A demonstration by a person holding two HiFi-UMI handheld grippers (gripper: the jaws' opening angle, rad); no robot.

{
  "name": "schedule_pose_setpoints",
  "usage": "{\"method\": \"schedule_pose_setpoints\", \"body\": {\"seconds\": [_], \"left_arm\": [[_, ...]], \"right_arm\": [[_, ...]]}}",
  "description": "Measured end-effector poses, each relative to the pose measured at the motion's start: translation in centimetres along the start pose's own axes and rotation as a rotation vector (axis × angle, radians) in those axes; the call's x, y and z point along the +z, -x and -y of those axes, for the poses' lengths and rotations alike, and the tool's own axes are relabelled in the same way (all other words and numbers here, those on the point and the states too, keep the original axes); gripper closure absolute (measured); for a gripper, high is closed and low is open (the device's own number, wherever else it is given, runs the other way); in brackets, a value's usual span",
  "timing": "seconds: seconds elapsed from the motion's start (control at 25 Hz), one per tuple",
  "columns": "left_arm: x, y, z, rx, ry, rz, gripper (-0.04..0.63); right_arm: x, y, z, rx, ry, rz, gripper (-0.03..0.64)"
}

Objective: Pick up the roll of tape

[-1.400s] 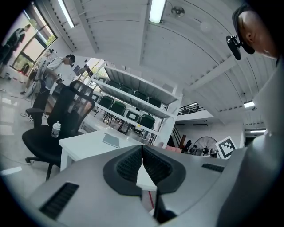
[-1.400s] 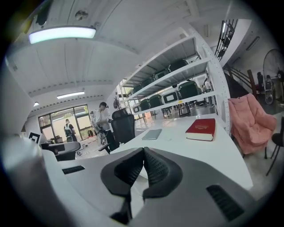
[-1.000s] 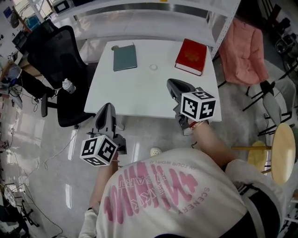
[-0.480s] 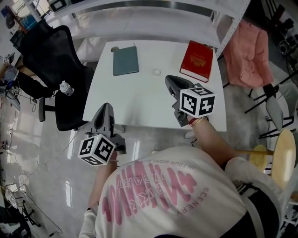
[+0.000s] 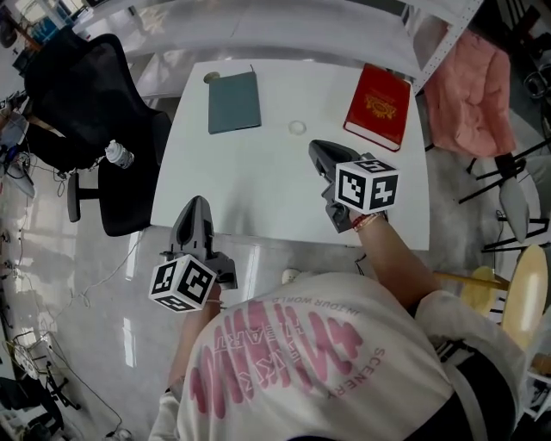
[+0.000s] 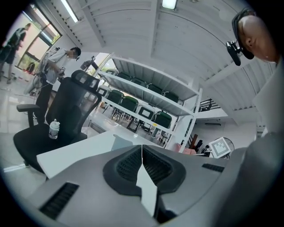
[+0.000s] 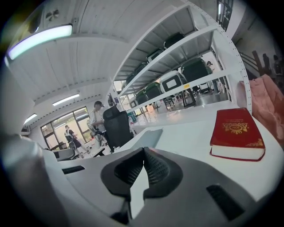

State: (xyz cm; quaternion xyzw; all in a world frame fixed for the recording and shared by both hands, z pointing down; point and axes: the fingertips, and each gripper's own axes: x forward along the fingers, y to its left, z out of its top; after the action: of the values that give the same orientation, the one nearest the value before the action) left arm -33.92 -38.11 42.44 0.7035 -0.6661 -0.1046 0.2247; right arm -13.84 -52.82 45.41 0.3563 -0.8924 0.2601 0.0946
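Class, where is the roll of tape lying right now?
In the head view, the roll of tape lies on the white table near its far edge, between the grey-green notebook on the left and the red book on the right.

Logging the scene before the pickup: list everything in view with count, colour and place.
table: one, white, centre
roll of tape: one, clear, far middle of table
notebook: one, grey-green, table's far left
book: one, red, table's far right
office chair: one, black, left of table
bottle: one, clear, on the chair seat
cloth: one, pink, right of table
shelving: one, white, behind table
stool: one, pale wood, right edge
left gripper: one, grey, shut, empty, table's near left edge
right gripper: one, grey, shut, empty, over table's right half
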Motion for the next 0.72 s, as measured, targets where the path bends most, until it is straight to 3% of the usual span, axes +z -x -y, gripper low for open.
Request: {"method": "schedule_pose_setpoints", "body": {"seconds": [0.32, 0.72], "left_arm": [[-2.3, -1.6, -4.2, 0.069, 0.022, -0.053, 0.571], [-5.9, -3.6, -6.7, 0.078, 0.059, -0.138, 0.571]], "right_arm": [[-2.6, -5.2, 3.5, -0.045, -0.055, -0.071, 0.603], [-5.8, -9.7, 7.3, -0.074, -0.030, -0.201, 0.603]]}}
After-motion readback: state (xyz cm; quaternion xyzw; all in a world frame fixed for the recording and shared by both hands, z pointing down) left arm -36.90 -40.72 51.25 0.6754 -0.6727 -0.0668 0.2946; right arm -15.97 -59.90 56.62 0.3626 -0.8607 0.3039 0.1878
